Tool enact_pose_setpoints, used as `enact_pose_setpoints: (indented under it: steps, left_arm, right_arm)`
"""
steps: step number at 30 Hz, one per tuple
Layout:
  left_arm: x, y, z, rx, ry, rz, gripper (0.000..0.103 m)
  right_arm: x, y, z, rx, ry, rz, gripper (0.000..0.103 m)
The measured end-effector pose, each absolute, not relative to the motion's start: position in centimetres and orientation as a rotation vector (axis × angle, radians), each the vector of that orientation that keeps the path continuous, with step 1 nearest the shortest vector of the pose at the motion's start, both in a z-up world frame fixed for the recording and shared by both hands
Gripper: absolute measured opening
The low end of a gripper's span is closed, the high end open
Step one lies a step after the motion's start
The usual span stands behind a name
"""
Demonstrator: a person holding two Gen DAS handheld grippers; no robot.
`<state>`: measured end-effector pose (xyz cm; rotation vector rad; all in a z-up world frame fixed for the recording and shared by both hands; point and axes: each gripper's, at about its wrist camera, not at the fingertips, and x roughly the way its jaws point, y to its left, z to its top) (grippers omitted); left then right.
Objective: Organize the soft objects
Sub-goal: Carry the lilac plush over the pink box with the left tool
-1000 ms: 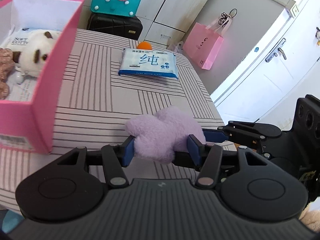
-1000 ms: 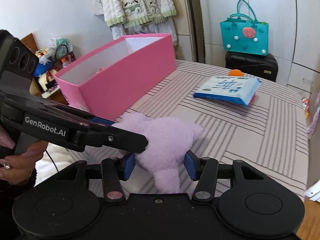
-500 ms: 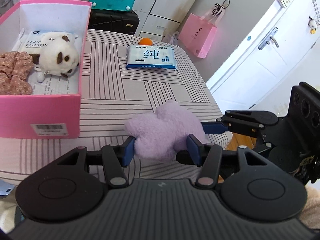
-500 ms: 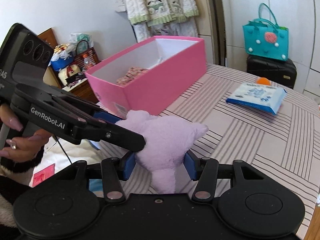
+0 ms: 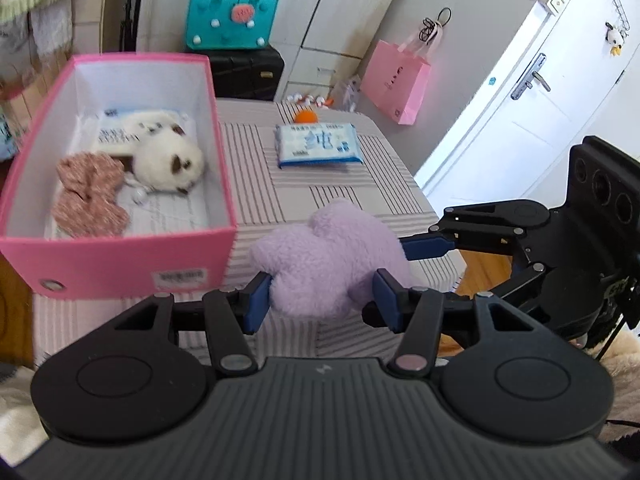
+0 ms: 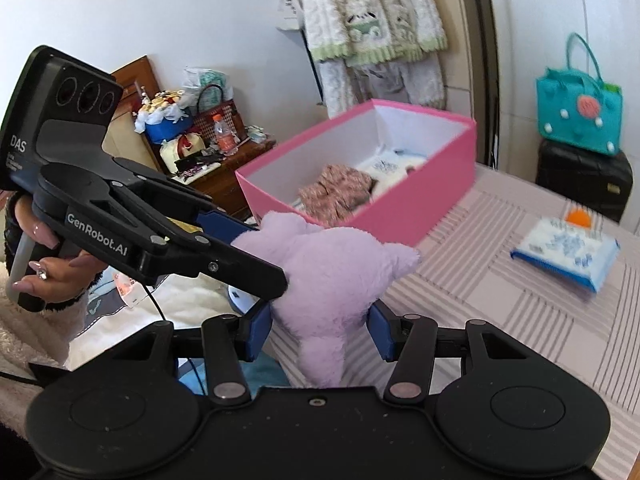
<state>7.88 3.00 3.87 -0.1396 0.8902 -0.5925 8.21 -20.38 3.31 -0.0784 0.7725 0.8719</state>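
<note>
A purple star-shaped plush (image 5: 328, 264) hangs in the air above the striped table, held by both grippers. My left gripper (image 5: 322, 300) is shut on one side of it. My right gripper (image 6: 318, 330) is shut on its other side (image 6: 332, 288). The pink box (image 5: 120, 256) stands to the left; inside lie a white plush animal (image 5: 168, 164), a pink-brown scrunchie (image 5: 88, 196) and a white tissue pack. A blue-white wipes pack (image 5: 318, 146) lies flat on the far table.
A small orange ball (image 5: 306, 115) sits beyond the wipes pack. A teal bag on a black suitcase (image 5: 230, 20) and a pink paper bag (image 5: 396, 80) stand past the table. A cluttered wooden stand (image 6: 208, 160) is left of the box.
Both grippers have lifted the purple plush higher above the table and nearer the pink box; the box's inside now shows fully.
</note>
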Motion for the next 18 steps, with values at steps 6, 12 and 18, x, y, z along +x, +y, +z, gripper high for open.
enact_pose_setpoints:
  steps: [6, 12, 18]
  left_arm:
    - [8.7, 5.2, 4.8, -0.136, 0.793, -0.572, 0.053]
    - [11.0, 6.5, 5.3, -0.133, 0.745, -0.553, 0.053]
    - [13.8, 8.4, 6.2, -0.151, 0.695, -0.519, 0.053]
  right_arm:
    - [9.4, -18.0, 4.5, -0.146, 0.68, 0.894, 0.058]
    - [12.0, -16.1, 5.3, -0.166, 0.658, 0.874, 0.058]
    - [15.1, -13.8, 6.4, -0.23, 0.585, 0.872, 0.057]
